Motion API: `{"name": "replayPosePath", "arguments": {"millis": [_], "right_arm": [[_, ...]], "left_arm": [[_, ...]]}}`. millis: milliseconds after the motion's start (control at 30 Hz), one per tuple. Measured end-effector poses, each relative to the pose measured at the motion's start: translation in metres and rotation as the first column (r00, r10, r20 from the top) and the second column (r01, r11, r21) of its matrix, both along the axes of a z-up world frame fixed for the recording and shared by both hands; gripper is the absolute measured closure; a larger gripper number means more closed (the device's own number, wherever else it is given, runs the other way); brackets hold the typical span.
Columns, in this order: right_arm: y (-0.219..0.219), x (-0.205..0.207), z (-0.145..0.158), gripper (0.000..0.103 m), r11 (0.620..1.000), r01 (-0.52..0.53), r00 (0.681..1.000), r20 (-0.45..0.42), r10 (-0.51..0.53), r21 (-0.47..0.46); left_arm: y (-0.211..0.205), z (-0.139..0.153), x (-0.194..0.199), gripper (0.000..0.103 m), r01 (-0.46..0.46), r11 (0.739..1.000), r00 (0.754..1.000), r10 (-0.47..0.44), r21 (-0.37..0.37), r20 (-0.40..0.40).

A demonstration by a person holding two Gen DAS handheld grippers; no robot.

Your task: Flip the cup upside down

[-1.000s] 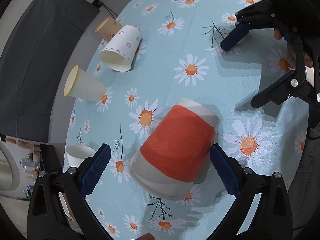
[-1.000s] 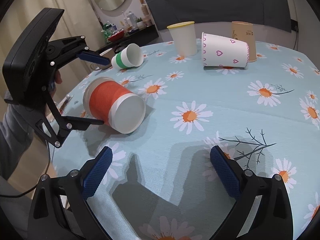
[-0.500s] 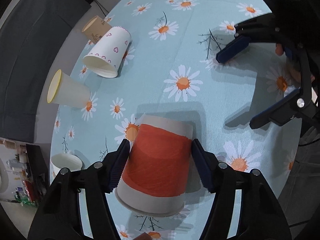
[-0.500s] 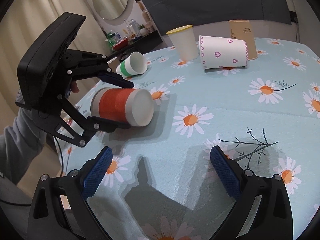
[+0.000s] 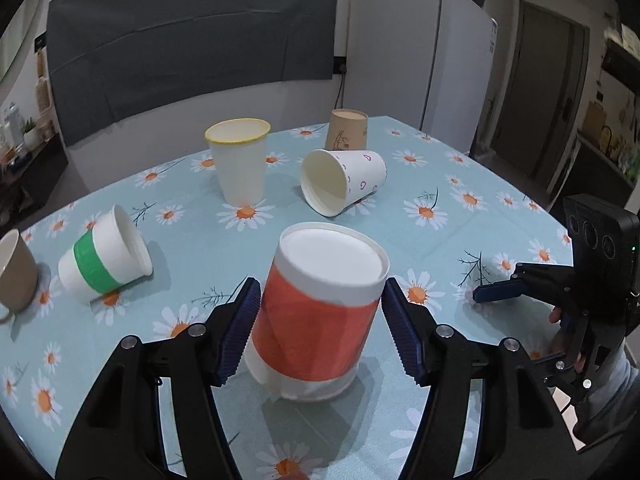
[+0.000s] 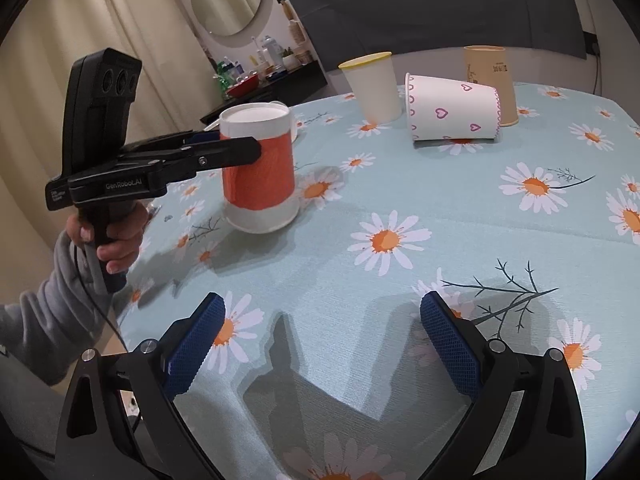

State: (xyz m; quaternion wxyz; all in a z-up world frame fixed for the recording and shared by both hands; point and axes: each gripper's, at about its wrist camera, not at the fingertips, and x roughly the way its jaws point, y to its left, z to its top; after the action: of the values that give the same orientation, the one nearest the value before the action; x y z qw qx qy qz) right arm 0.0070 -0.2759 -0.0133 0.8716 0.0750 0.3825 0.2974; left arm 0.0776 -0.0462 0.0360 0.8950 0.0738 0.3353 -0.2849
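The orange-banded white paper cup (image 5: 316, 316) is held between the blue pads of my left gripper (image 5: 320, 320), which is shut on it. The cup stands upside down, base up, slightly tilted, its rim at or just above the daisy tablecloth (image 5: 460, 220). In the right wrist view the same cup (image 6: 260, 168) shows at the left with the left gripper's fingers around it. My right gripper (image 6: 322, 344) is open and empty, low over the near part of the table.
A yellow-rimmed white cup (image 5: 239, 164) stands upright. A heart-print cup (image 5: 344, 186) and a green-banded cup (image 5: 102, 258) lie on their sides. A brown cup (image 5: 347, 130) stands inverted at the back. A beige mug (image 5: 14, 272) sits at the left edge.
My left gripper closed on the orange cup lying on its side, then lifted and turned it so its base faces up. The right gripper stayed open in place.
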Motion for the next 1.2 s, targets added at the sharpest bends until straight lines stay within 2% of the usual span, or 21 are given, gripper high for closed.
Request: {"name": "replayPosePath", "arguments": {"millis": [100,233,300,333,367,567,667,967,1200], "right_arm": [[0.003,0.001,0.000,0.009,1.000,-0.006,1.000,-0.003,0.005,-0.013],[0.005,0.001,0.000,0.009,1.000,-0.001,1.000,-0.001,0.001,-0.029],[0.006,0.000,0.000,0.009,0.999,0.008,1.000,0.003,-0.008,-0.039],[0.007,0.000,0.000,0.009,0.999,0.014,1.000,0.007,-0.014,-0.046],[0.007,-0.001,0.001,0.009,0.998,0.022,1.000,0.013,-0.021,-0.054],[0.019,-0.005,0.002,0.009,0.985,0.054,0.998,0.052,-0.046,-0.162],[0.027,-0.009,0.005,0.009,0.981,0.056,0.995,0.089,-0.040,-0.184],[0.054,-0.009,0.010,0.009,0.978,0.070,0.993,0.106,-0.050,-0.196],[0.074,-0.010,0.009,0.008,0.975,0.091,0.991,0.114,-0.069,-0.204]], "left_arm": [[0.007,-0.005,-0.012,0.040,-0.024,1.000,0.999,0.024,-0.008,0.026],[0.011,-0.009,-0.018,0.039,-0.033,0.999,0.999,0.033,-0.018,0.015],[0.012,-0.009,-0.020,0.031,-0.040,0.999,0.999,0.040,-0.014,0.013],[0.014,-0.009,-0.022,0.022,-0.045,0.999,0.999,0.045,-0.011,0.017],[0.015,-0.009,-0.023,0.018,-0.051,0.999,0.999,0.051,-0.010,0.019],[0.033,-0.011,-0.033,0.009,-0.113,0.993,0.994,0.113,-0.030,-0.003],[0.042,-0.016,-0.040,0.007,-0.161,0.987,0.987,0.161,-0.018,0.007],[0.062,-0.033,-0.058,0.006,-0.266,0.964,0.964,0.266,-0.031,-0.006],[0.063,-0.043,-0.066,0.006,-0.295,0.955,0.955,0.295,-0.036,0.003]]}}
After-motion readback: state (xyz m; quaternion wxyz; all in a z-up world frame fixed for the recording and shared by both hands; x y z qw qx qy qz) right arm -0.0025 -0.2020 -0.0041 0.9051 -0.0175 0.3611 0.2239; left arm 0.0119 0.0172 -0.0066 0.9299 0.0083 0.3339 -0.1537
